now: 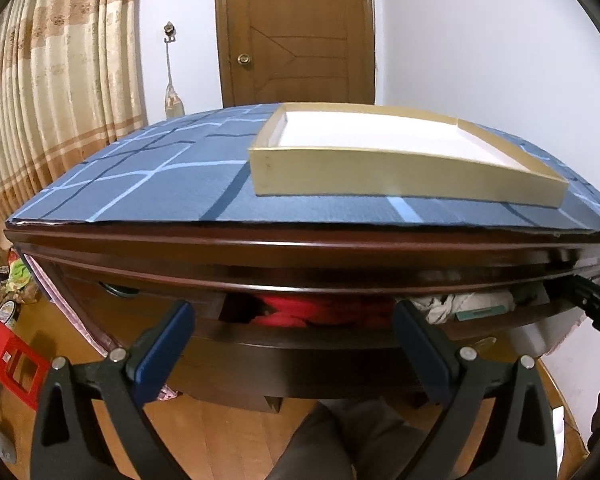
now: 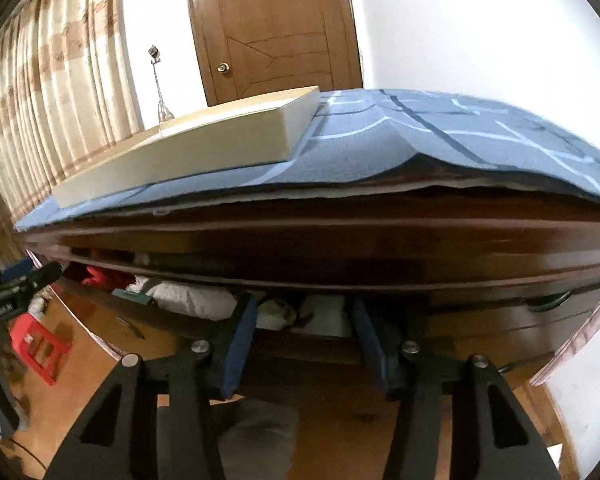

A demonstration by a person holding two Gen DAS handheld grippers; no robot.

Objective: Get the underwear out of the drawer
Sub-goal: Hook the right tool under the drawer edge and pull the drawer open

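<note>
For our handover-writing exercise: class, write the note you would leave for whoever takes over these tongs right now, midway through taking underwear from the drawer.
Left tongs: open, empty, in front of the drawer gap.
Right tongs: part closed either side of the white cloth at the drawer's front edge; grip unclear.
Drawer: partly open, with red cloth and white cloth inside.
Done: drawer opened.
Left: lift a garment out; none is out yet.
</note>
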